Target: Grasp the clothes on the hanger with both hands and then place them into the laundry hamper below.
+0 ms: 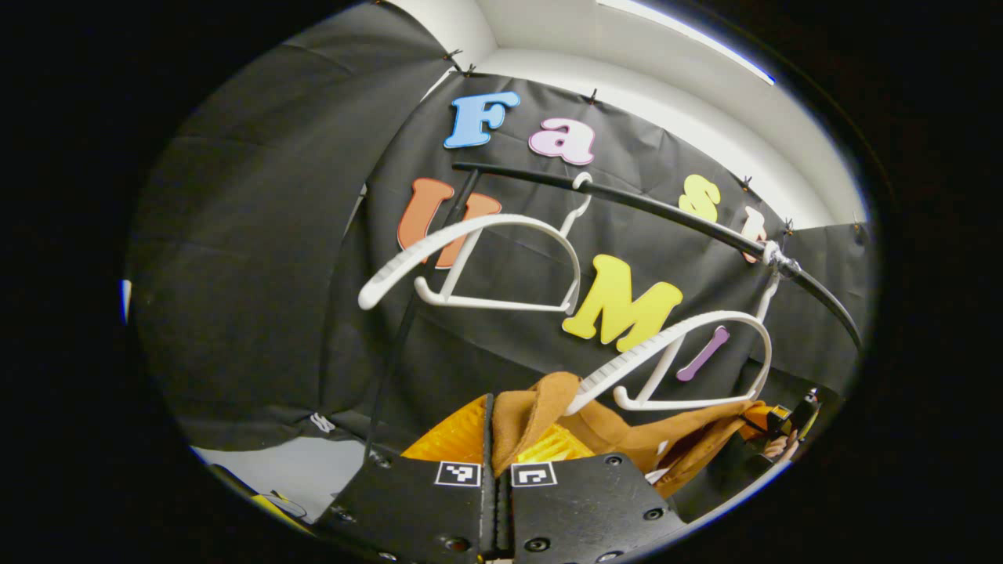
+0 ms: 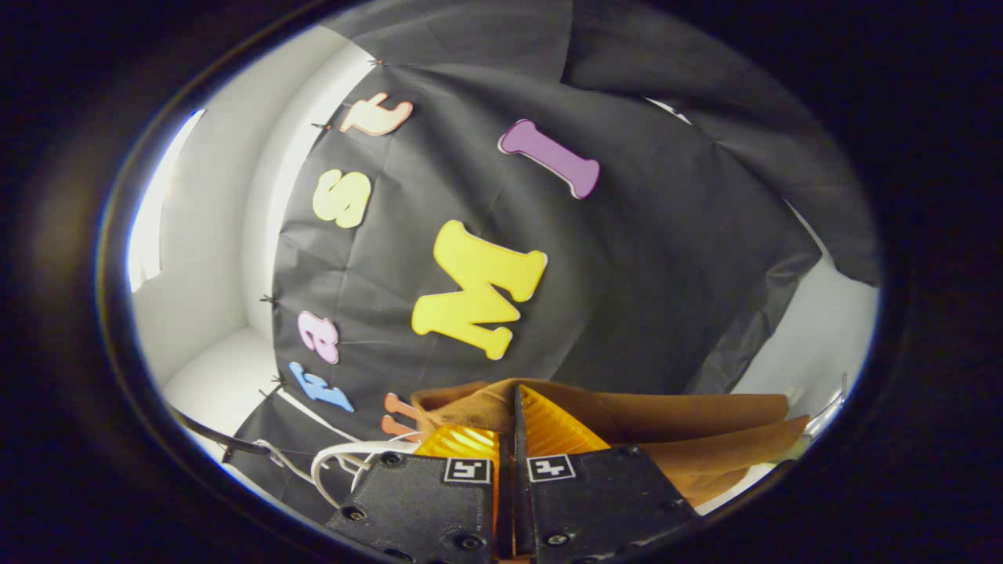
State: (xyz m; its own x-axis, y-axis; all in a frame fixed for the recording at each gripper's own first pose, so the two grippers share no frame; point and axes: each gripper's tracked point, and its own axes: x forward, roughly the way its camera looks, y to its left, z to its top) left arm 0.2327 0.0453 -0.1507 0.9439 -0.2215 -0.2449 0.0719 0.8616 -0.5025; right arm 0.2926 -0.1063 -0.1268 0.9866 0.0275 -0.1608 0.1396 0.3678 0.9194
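Left gripper view — both hand-held grippers [image 1: 495, 439] [image 2: 513, 439] pinch brown clothes [image 1: 627, 435] before black cloth wall [image 1: 258, 298].

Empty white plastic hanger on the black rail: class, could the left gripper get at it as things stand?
Probably not yet: the left gripper looks shut on the brown cloth garment, though the path to the empty white plastic hanger on the black rail looks open.

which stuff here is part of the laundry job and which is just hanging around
Part of the job:
- brown garment, pinched at both ends
- left gripper
- right gripper
- right-hand white hanger, beside the garment

Just there:
- left-hand bare white hanger
- black rail
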